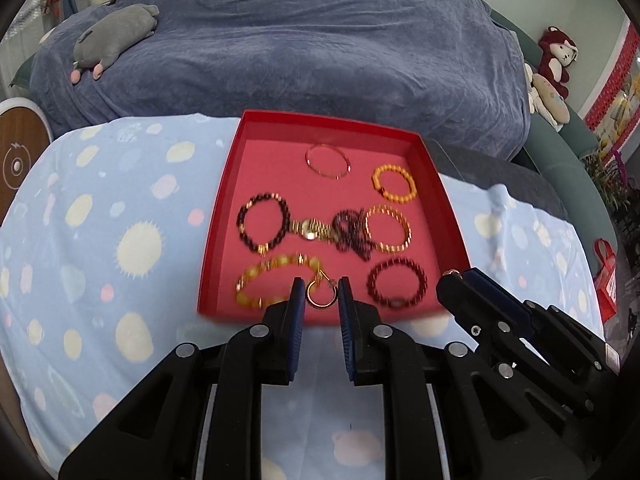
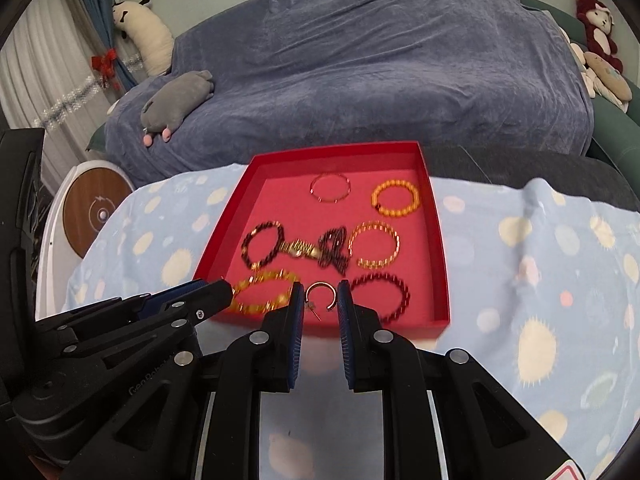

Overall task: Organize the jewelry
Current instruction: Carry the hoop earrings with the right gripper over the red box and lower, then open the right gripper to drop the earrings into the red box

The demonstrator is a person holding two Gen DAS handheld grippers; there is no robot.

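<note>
A red tray (image 1: 224, 216) (image 2: 438, 240) on the spotted blue cloth holds several bracelets, a gold watch (image 1: 310, 229) (image 2: 298, 249) and a dark bead tangle (image 1: 352, 232). My left gripper (image 1: 321, 294) hovers at the tray's near edge with a small gold hoop earring (image 1: 320, 294) between its fingers; the jaws stand apart around it. My right gripper (image 2: 320, 298) likewise has a gold hoop earring (image 2: 320, 296) between its fingers, over the tray's near edge. Each gripper shows in the other's view, fingers closed together: right (image 1: 454, 280), left (image 2: 224, 288).
A yellow bead bracelet (image 1: 276, 280) and a dark red bead bracelet (image 1: 396, 284) lie beside the grippers. A sofa under a blue-grey cover (image 1: 300, 40) with a grey plush toy (image 1: 116, 36) stands behind. A round wooden device (image 2: 94, 210) is at left.
</note>
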